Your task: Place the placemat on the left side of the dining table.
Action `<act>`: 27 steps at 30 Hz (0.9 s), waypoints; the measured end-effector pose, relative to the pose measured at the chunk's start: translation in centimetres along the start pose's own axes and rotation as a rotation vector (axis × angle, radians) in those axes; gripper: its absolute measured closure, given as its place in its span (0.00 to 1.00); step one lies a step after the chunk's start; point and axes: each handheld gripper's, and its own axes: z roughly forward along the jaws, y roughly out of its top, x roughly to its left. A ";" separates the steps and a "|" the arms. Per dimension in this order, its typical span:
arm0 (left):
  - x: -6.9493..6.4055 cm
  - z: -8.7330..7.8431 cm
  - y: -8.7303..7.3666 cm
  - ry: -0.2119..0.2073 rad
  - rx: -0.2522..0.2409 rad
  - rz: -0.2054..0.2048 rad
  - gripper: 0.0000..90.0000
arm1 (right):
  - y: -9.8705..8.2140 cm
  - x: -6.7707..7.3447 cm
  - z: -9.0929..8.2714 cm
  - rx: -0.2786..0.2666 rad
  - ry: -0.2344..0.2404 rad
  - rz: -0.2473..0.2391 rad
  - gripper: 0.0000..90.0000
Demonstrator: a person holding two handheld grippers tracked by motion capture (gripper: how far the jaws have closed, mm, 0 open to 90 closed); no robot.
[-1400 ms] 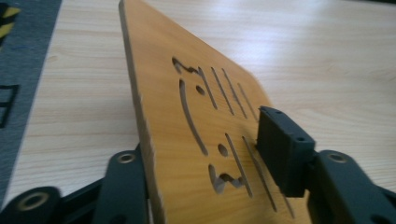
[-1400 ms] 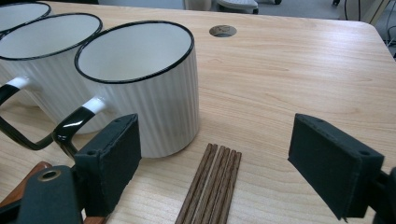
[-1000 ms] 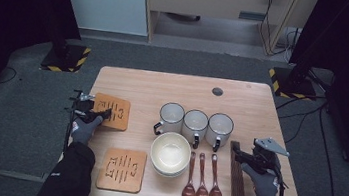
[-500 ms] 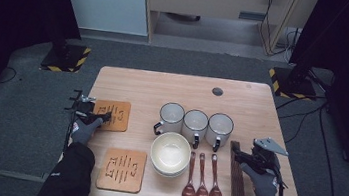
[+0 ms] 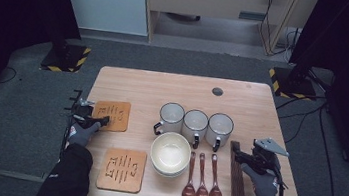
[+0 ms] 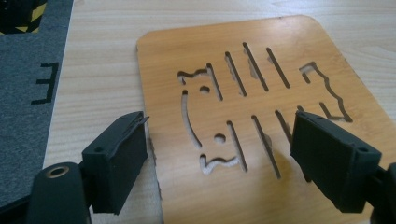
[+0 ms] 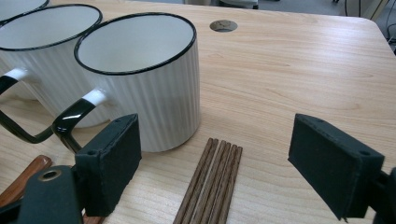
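A wooden coaster [image 5: 114, 114] with a cut-out pattern lies flat on the table's left side. My left gripper [image 5: 101, 119] hovers over the coaster's near left edge, open. In the left gripper view its pads [image 6: 122, 154] straddle the coaster [image 6: 261, 60] without pressing it. These jaws have just been opening and then closing a little, with nothing pinched between them. My right gripper [image 5: 241, 158] is open at the right, low over the dark wooden chopsticks [image 5: 237, 184]. In the right gripper view the chopsticks [image 7: 210, 186] lie between the spread jaws of the right gripper [image 7: 215, 140], untouched.
Three white ribbed mugs [image 5: 195, 124] stand in a row mid-table, the nearest mug [image 7: 140, 79] just left of my right gripper. A cream bowl [image 5: 171, 152], three brown spoons [image 5: 202, 184] and a second coaster [image 5: 122, 169] lie along the front. A cable hole [image 5: 217, 91] is at the back.
The coaster under my left gripper was tilted up a second ago and now lies flat on the table, let go. The right gripper has not moved.
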 end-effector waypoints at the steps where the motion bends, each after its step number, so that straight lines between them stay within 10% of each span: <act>1: 0.0 0.0 -0.1 0.001 0.003 0.000 0.19 | 0.0 0.0 0.0 0.001 0.002 -0.001 0.19; 27: 0.2 0.3 0.0 -0.022 0.015 0.091 0.17 | -0.1 0.2 0.1 0.013 0.006 -0.007 0.19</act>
